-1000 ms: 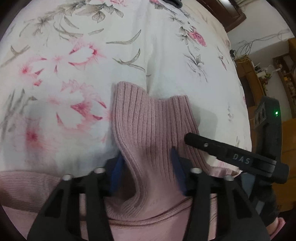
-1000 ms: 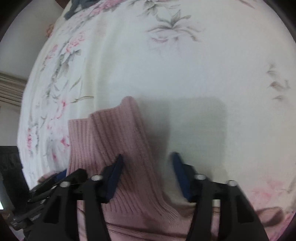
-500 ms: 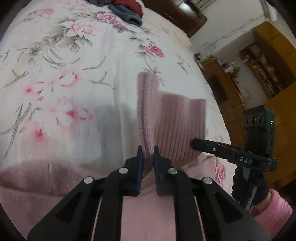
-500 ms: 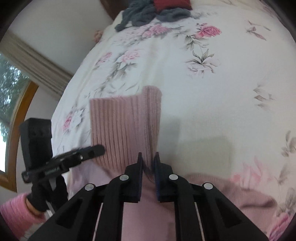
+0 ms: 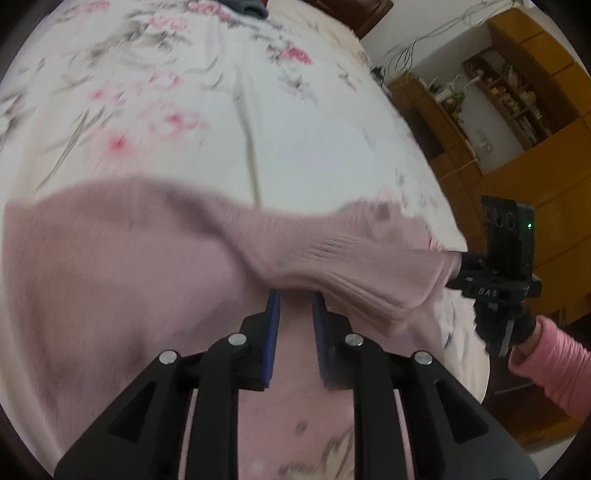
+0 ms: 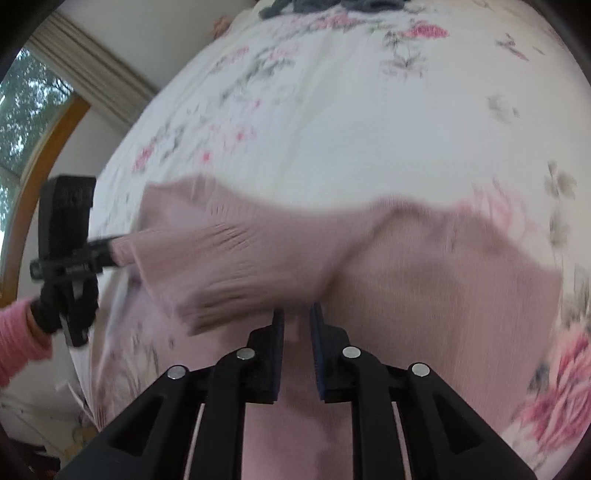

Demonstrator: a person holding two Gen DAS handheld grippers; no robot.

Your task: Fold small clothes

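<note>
A pink knit sweater (image 5: pixel 110 280) lies on the floral bed sheet (image 5: pixel 295 129). Its ribbed band (image 5: pixel 354 258) is lifted and stretched sideways between my two grippers. My left gripper (image 5: pixel 295 299) is shut on one end of the band, with cloth between its blue pads. The right gripper (image 6: pixel 297 314) is shut on the other end. In the left wrist view the right gripper (image 5: pixel 458 273) pinches the band at the right, held by a hand in a pink sleeve (image 5: pixel 557 365). The right wrist view shows the sweater (image 6: pixel 461 280) and the left gripper (image 6: pixel 110 251) at the left. Both views are motion-blurred.
Dark clothes (image 6: pixel 332 5) are piled at the far end of the bed. Wooden cupboards and shelves (image 5: pixel 517 110) stand past the bed's right edge. A window with a wooden frame (image 6: pixel 33 122) is on the left side.
Both grippers shut on the upright ribbed band, then swept it back and down towards me. The band now lies stretched across the sweater's body instead of standing up.
</note>
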